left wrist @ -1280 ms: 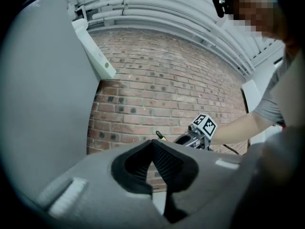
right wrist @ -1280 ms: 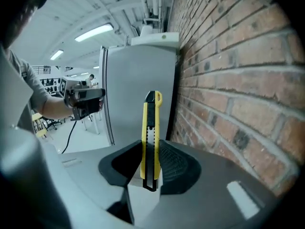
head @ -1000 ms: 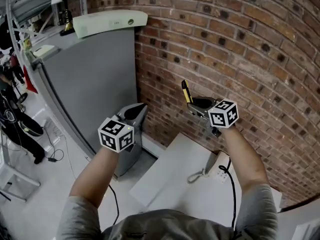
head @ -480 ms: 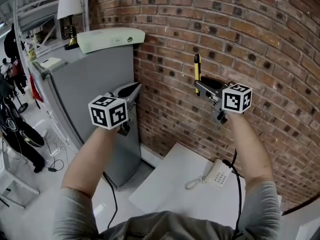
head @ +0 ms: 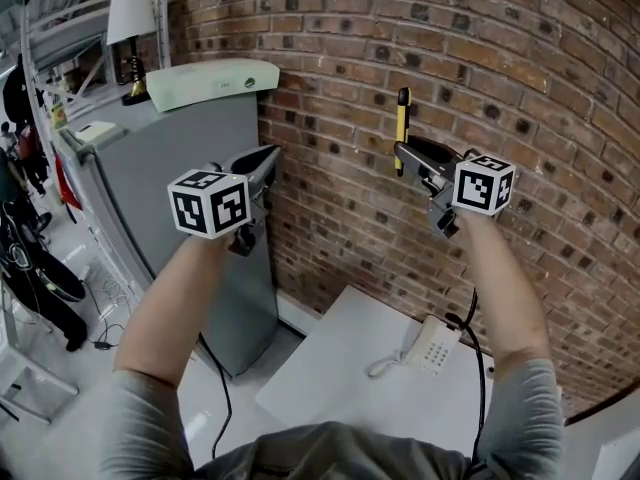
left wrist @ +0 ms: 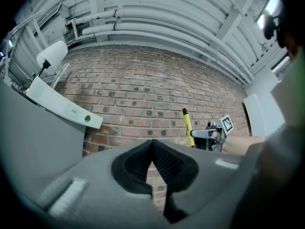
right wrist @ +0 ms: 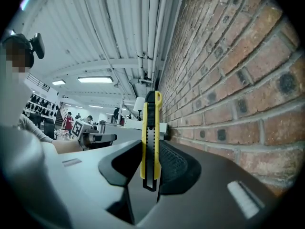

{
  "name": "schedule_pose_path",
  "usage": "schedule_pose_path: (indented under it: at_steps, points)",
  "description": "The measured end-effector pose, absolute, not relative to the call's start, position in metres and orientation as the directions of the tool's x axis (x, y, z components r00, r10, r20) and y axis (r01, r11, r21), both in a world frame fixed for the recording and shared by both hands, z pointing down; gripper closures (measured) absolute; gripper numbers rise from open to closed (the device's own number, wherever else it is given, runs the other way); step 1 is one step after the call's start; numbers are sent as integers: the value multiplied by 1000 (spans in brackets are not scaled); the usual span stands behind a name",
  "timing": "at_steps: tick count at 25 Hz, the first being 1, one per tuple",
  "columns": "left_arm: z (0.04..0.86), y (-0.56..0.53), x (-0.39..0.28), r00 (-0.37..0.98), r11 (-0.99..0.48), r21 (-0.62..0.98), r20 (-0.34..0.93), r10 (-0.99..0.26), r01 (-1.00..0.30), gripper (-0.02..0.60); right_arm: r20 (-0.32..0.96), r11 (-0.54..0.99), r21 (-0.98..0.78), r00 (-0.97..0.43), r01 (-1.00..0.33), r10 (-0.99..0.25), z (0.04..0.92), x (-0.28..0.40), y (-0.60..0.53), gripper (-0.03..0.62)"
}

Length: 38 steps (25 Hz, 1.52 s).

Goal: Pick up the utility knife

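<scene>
The utility knife [head: 402, 130] is yellow and black and stands upright against the brick wall [head: 540, 78]. My right gripper [head: 405, 160] is shut on its lower part. In the right gripper view the knife [right wrist: 150, 132] sits between the two pads of the right gripper [right wrist: 151, 149], with its tip pointing up. My left gripper [head: 264, 160] is held up at the left with its jaws together and nothing in them. In the left gripper view the left gripper [left wrist: 152, 146] shows closed pads, and the knife [left wrist: 188, 127] shows farther off to the right.
A grey cabinet [head: 190, 198] stands at the left with a pale flat box [head: 212, 76] and a lamp [head: 128, 18] on top. Below lies a white table [head: 350, 368] with a corded phone [head: 432, 346]. People stand far left.
Both grippers have risen in front of the brick wall. The knife has gone up with the right gripper and stands more upright. The table and phone now lie farther below.
</scene>
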<state>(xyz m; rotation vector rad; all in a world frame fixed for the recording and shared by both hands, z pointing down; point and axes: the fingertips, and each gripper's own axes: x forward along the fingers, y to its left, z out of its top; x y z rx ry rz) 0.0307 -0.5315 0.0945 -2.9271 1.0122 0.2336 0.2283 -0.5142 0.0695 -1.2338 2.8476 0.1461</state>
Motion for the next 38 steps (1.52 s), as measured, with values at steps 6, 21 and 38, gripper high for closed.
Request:
schedule_pose_path:
  at_steps: [6, 21, 38]
  points:
    - [95, -532, 36, 781, -791, 10, -144, -607, -612, 583, -71, 678, 64, -681, -732, -729, 70, 231, -514, 471]
    - [91, -531, 41, 790, -798, 0, -139, -597, -603, 583, -88, 673, 64, -676, -737, -732, 70, 231, -512, 471]
    - [92, -531, 49, 795, -802, -6, -131, -592, -598, 583, -90, 675, 70, -679, -734, -729, 70, 235, -509, 471]
